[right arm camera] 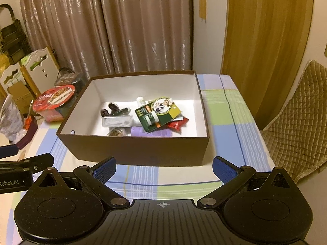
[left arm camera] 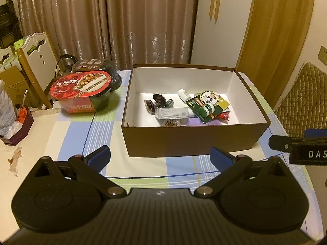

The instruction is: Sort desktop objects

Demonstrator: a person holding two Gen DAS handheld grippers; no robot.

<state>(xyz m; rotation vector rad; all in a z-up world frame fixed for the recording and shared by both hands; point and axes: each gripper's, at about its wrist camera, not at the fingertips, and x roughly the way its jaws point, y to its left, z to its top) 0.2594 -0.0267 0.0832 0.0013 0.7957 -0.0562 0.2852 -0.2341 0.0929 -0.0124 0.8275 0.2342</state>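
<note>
**Small things are in the box, both grippers empty**

My left gripper (left arm camera: 160, 157) and right gripper (right arm camera: 164, 168) hang spread wide, holding nothing, low in each frame. The small items (right arm camera: 141, 118) already lie inside the brown box (right arm camera: 132, 149) at centre. I judge the next move is the red bowl (left arm camera: 81, 92), upper left.

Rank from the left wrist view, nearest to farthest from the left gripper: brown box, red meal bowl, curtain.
1. brown box: just ahead of the left gripper, slightly right, on the checked tablecloth.
2. red meal bowl: farther back on the left, beside the box.
3. curtain: on the back wall, beyond the table.
</note>
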